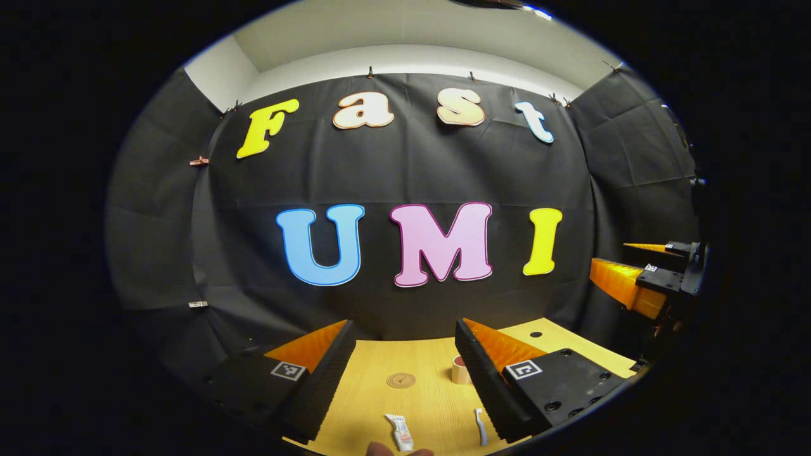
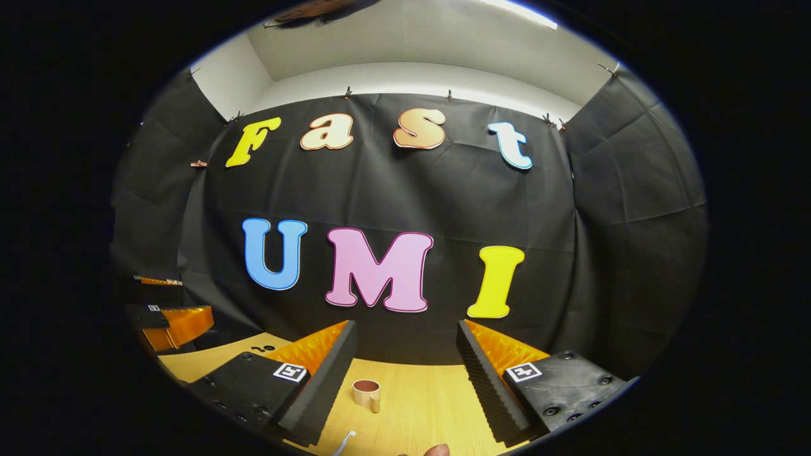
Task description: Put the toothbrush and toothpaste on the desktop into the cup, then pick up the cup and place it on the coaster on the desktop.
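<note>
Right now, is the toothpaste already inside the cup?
No. In the left gripper view the toothpaste lies flat on the desktop, apart from the cup.

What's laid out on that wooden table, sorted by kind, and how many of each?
Toothpaste tube: 1
Toothbrush: 1
Cup: 1
Coaster: 1
Total: 4 things on the table, none of them held by either gripper.
</note>
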